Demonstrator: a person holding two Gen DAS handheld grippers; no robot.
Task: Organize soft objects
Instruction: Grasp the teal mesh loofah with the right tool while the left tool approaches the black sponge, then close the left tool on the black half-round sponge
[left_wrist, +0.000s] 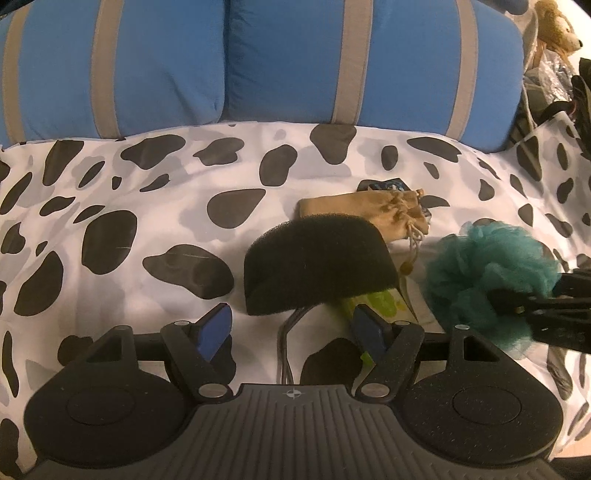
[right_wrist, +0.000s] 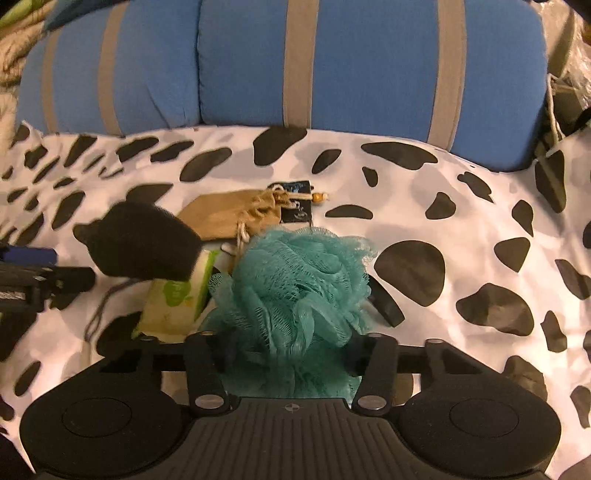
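Observation:
A black sponge (left_wrist: 317, 264) lies on the cow-print sheet (left_wrist: 147, 206), partly over a green and white pack (left_wrist: 384, 306). Behind it lie tan drawstring pouches (left_wrist: 373, 210). My left gripper (left_wrist: 295, 332) is open and empty just in front of the sponge. My right gripper (right_wrist: 291, 347) is shut on a teal mesh bath pouf (right_wrist: 299, 284), which hides its fingertips. The pouf (left_wrist: 487, 280) also shows at the right in the left wrist view. In the right wrist view the sponge (right_wrist: 140, 247), the pack (right_wrist: 177, 302) and the pouches (right_wrist: 236, 214) lie left of the pouf.
Blue pillows with grey stripes (left_wrist: 295, 62) line the back of the bed. A plush toy (left_wrist: 557, 29) and bags (left_wrist: 546, 81) sit at the far right. A dark flat item (right_wrist: 388, 306) lies right of the pouf. A grey cord (left_wrist: 288, 343) trails from under the sponge.

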